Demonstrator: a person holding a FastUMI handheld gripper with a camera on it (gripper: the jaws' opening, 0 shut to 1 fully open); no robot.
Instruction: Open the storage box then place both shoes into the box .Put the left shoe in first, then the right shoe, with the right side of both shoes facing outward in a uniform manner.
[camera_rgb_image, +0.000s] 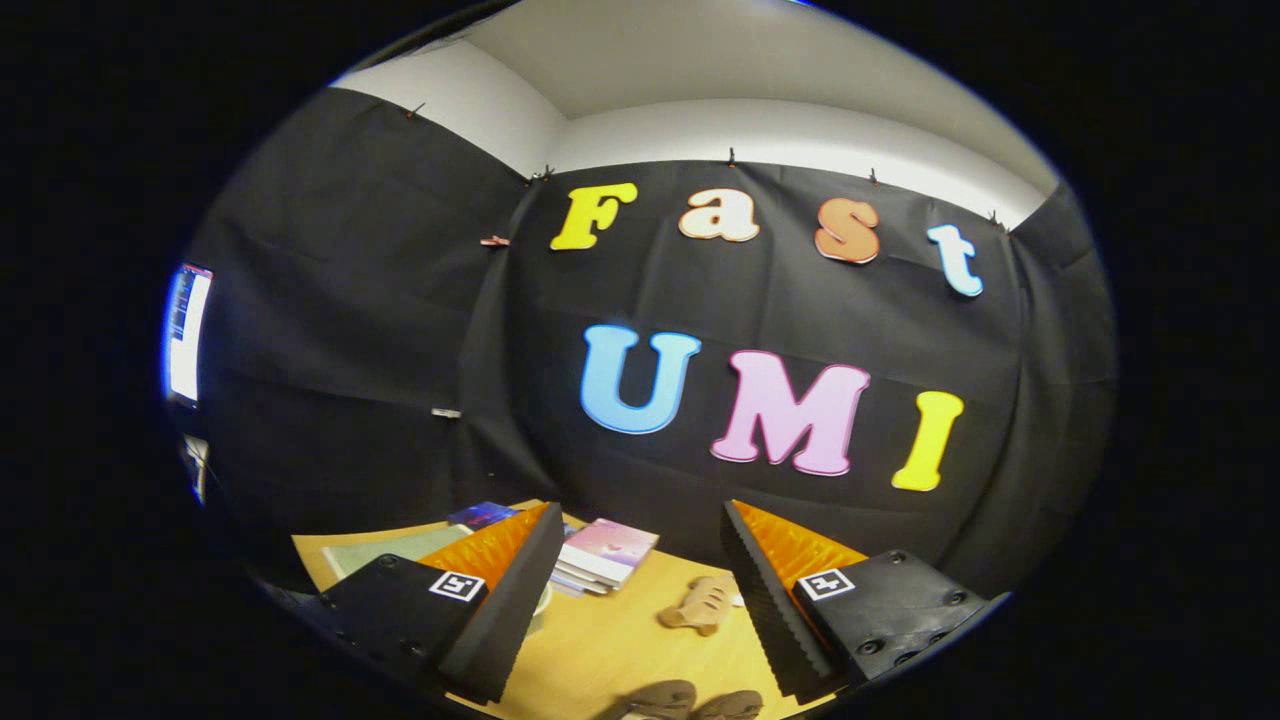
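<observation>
So the gripper (640, 590) is held up high and tilted back a bit, its two fingers spread wide apart with nothing between them, just bare air over the wooden table (620, 650). Most of what sits ahead of it is the black cloth wall (400, 330) of the booth, with a strip of pale wall and ceiling (760, 110) above the cloth. Down low between the fingers you can see the two shoes (685, 702), brownish and lying side by side on the table right at the near end, close under the gripper and only partly showing, so I can't say which is left and which is right or which way they face. A little further out, near the inside of the right finger, there's a small tan toy-like thing (700, 605) lying flat; it's too small to make out what it really is. Beyond the left finger there's a short stack of books (605, 555) with a pinkish cover on top, and past that another book with a dark blue cover (483, 515) plus a greenish flat sheet (390, 550) on the table's far left part. Way off to the left side a lit screen (187, 335) glows against the cloth. I can't pick out the storage box from here.
</observation>
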